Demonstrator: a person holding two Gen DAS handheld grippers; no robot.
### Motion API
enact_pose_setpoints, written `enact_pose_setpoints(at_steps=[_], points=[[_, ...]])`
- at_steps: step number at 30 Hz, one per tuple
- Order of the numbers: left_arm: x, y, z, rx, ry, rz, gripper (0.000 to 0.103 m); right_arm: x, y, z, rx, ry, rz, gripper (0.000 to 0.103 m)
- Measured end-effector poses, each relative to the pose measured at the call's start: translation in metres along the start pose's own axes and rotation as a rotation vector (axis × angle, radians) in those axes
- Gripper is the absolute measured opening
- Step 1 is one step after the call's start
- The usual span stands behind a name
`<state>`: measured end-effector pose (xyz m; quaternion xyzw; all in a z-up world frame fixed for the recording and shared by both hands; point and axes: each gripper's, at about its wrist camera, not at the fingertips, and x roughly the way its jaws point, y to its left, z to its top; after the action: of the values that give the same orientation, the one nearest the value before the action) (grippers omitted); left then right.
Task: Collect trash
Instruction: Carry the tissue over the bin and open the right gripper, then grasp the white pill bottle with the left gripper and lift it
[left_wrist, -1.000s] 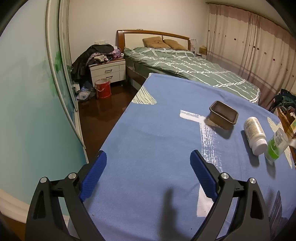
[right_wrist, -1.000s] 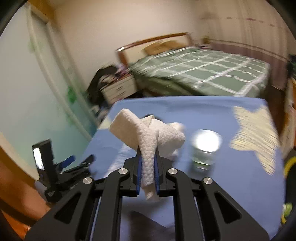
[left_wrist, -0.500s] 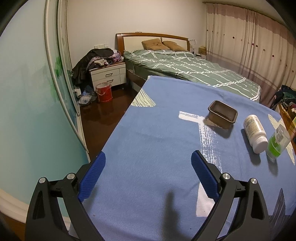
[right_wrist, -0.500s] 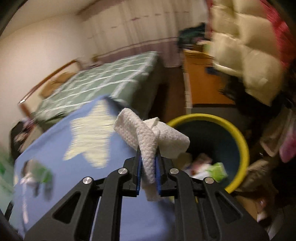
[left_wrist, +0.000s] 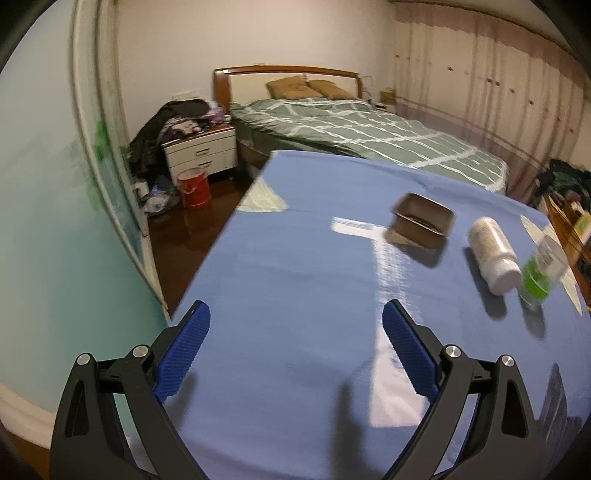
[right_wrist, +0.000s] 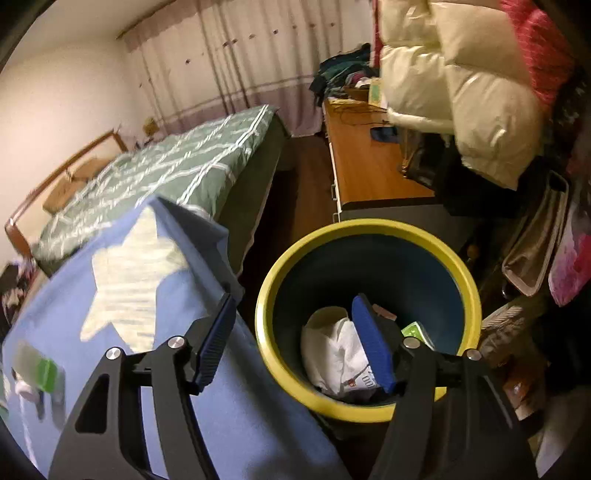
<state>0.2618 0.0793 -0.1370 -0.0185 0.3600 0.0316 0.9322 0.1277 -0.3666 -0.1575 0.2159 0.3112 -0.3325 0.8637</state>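
In the right wrist view the near part of the round bin with a yellow rim and dark blue inside (right_wrist: 458, 258) is hidden behind the right claw's (right_wrist: 295, 343) black arms, and the litter at its bottom is only partly readable: a crumpled white paper towel (right_wrist: 332, 350) lies there, beside a small green packet (right_wrist: 417, 330) and some printed scraps too small to make out. The right claw's jaws have just been opening and now stand well apart with nothing between the pads. One blue pad (right_wrist: 373, 347) hangs over the bin's mouth, above the towel and not touching it; the other is over the edge of the table covered with a blue cloth bearing pale star shapes (right_wrist: 122, 258). At the left edge of this view a green-labelled thing on the cloth is blurred beyond telling.

The left claw (left_wrist: 295, 354) hovers over the same blue cloth with its jaws wide and empty. Ahead of it and to the right, well apart from the pads, lie a brown rectangular tray (left_wrist: 424, 219), a white plastic bottle on its side (left_wrist: 493, 258) and, just beside that, a clear bottle with a green label (left_wrist: 541, 273), softened by motion blur and near the frame's edge. Beyond the table a bed with a green striped quilt (left_wrist: 369, 133) stands.
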Motion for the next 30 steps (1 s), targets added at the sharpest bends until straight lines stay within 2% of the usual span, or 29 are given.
enact_pose_setpoints(at_steps=[4,8,12,15,20,24,30], points=[[-0.012,-0.024,0.004,0.031,0.024,-0.093,0.093,-0.006,0.01,0.001,-0.036,-0.007,-0.021,0.063],[-0.02,-0.068,0.013,0.114,0.033,-0.189,0.093,-0.005,0.009,0.001,-0.037,0.003,-0.007,0.063],[-0.007,-0.115,0.019,0.174,0.094,-0.282,0.092,-0.003,0.01,0.001,-0.043,0.009,0.009,0.064],[0.006,-0.138,0.028,0.172,0.134,-0.316,0.086,-0.004,0.013,0.001,-0.049,0.008,0.014,0.064],[0.026,-0.161,0.04,0.177,0.158,-0.303,0.081,-0.003,0.016,-0.001,-0.062,0.012,0.026,0.064],[0.048,-0.176,0.044,0.172,0.197,-0.305,0.073,-0.004,0.018,-0.001,-0.065,0.017,0.036,0.065],[0.071,-0.188,0.049,0.175,0.208,-0.279,0.068,-0.002,0.019,-0.001,-0.07,0.024,0.046,0.065]])
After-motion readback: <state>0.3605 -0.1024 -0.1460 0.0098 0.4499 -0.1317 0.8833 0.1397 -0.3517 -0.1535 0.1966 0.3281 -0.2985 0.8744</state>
